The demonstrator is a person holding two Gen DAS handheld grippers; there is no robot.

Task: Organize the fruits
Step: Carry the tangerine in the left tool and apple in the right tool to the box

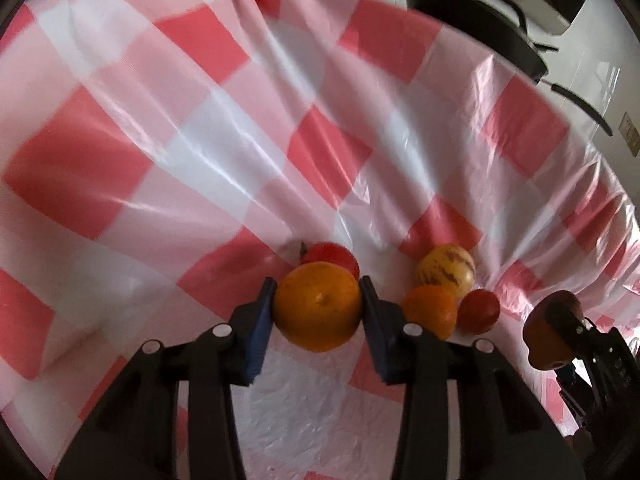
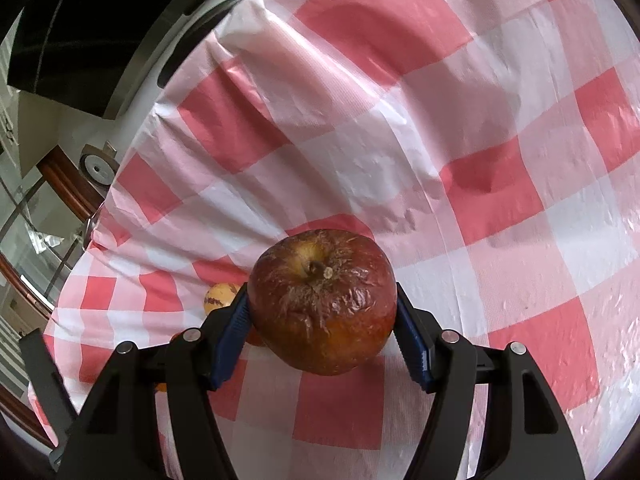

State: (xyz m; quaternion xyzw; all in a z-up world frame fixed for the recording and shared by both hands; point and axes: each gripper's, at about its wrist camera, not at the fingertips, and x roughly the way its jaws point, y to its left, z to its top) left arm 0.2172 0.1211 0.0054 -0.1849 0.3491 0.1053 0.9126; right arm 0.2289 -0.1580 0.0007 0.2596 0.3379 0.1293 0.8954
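My left gripper (image 1: 319,294) is shut on a large orange (image 1: 318,307) and holds it just above the checked cloth. A red tomato (image 1: 332,258) lies right behind it. To the right lie a yellow striped melon (image 1: 446,270), a small orange (image 1: 430,310) and a small red tomato (image 1: 479,311), close together. My right gripper (image 2: 323,304) is shut on a wrinkled red apple (image 2: 324,300), stem towards the camera. That apple and gripper also show at the right edge of the left wrist view (image 1: 548,332). The melon (image 2: 220,296) peeks out behind the right gripper's left finger.
A red, pink and white checked plastic cloth (image 1: 200,140) covers the table and is creased. Its edge drops off at the right in the left wrist view and at the left in the right wrist view (image 2: 120,184). A black chair (image 1: 480,20) stands beyond the edge.
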